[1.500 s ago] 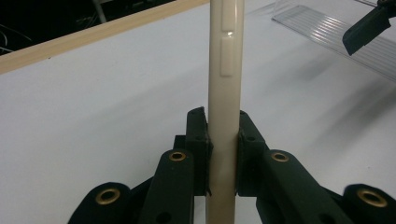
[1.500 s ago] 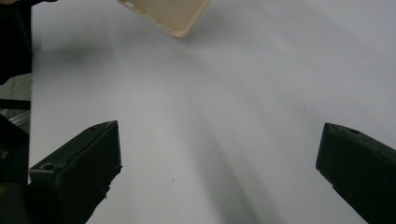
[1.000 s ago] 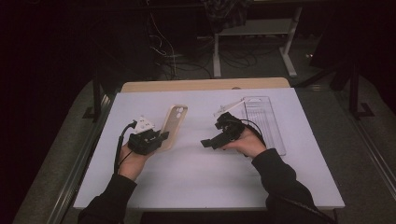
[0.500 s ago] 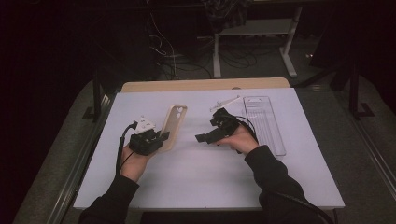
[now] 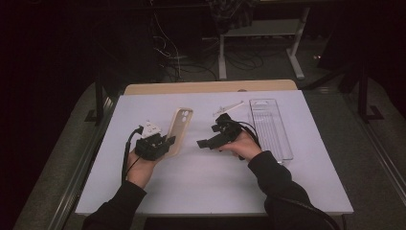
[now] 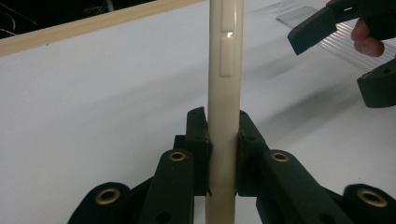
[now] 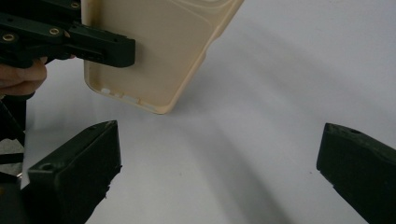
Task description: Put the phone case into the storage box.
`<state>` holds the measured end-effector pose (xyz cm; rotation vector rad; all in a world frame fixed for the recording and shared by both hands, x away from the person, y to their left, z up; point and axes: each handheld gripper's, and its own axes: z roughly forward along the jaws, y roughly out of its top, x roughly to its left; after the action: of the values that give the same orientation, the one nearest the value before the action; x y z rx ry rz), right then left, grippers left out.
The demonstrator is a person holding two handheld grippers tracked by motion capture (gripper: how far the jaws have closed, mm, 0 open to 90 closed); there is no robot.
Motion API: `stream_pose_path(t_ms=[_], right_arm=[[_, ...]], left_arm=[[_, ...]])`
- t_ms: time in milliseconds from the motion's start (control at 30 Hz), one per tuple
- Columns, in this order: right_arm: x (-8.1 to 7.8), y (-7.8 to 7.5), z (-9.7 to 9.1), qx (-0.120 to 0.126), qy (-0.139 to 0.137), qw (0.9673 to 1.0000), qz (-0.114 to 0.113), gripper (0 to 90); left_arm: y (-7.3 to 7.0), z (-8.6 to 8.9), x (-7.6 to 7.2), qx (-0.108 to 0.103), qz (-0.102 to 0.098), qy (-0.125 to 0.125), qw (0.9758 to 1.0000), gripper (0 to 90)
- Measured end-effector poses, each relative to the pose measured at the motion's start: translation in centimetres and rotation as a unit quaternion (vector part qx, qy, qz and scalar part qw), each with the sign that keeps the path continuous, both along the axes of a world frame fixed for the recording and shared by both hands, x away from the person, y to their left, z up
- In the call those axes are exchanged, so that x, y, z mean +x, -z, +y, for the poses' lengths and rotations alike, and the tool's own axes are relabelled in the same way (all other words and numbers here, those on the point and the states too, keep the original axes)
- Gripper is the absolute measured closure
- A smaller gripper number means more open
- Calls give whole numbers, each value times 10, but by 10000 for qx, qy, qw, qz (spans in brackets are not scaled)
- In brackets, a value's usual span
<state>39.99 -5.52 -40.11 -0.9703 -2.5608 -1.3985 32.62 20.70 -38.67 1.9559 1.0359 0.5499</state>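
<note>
The left gripper (image 5: 168,142) has its jaws clamped on a cream phone case (image 5: 179,129), pinching its thin side walls near one short end. In the left gripper view the case (image 6: 225,84) rises straight out from between the jaws, edge-on, with its side button cut-outs facing the camera. Its long axis runs on in line with the jaws, away from the hand, and it is held up off the tabletop (image 5: 191,191).

The right gripper (image 5: 203,143) has its jaws wide apart with nothing between them. They point across at the case, which lies just ahead of them. In the right gripper view the hollow inside of the case (image 7: 159,51) faces these jaws, and its free lower corner hangs above the gap between them, apart from both. The right hand is therefore the free one and near enough to take the case; judging from this, the coming move turns on bringing the open jaws up around that lower end, across the case's width.

Beyond the right gripper, on its far side from the case, a clear plastic tray (image 5: 270,127) lies flat on the tabletop; it looks empty. A small white piece (image 5: 229,107) lies near the tray's far end, too small to identify.
</note>
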Motion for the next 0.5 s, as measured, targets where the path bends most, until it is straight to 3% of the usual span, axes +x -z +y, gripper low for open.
stream_pose_path(t_ms=[133,500], right_arm=[[-1,0,2,29,-17,10000,36,0],[-1,-1,7,414,36,9990,137,0]], left_arm=[[1,-3,-1,-19,-26,1,10000,797],[1,-9,-3,-38,-41,-10,10000,797]])
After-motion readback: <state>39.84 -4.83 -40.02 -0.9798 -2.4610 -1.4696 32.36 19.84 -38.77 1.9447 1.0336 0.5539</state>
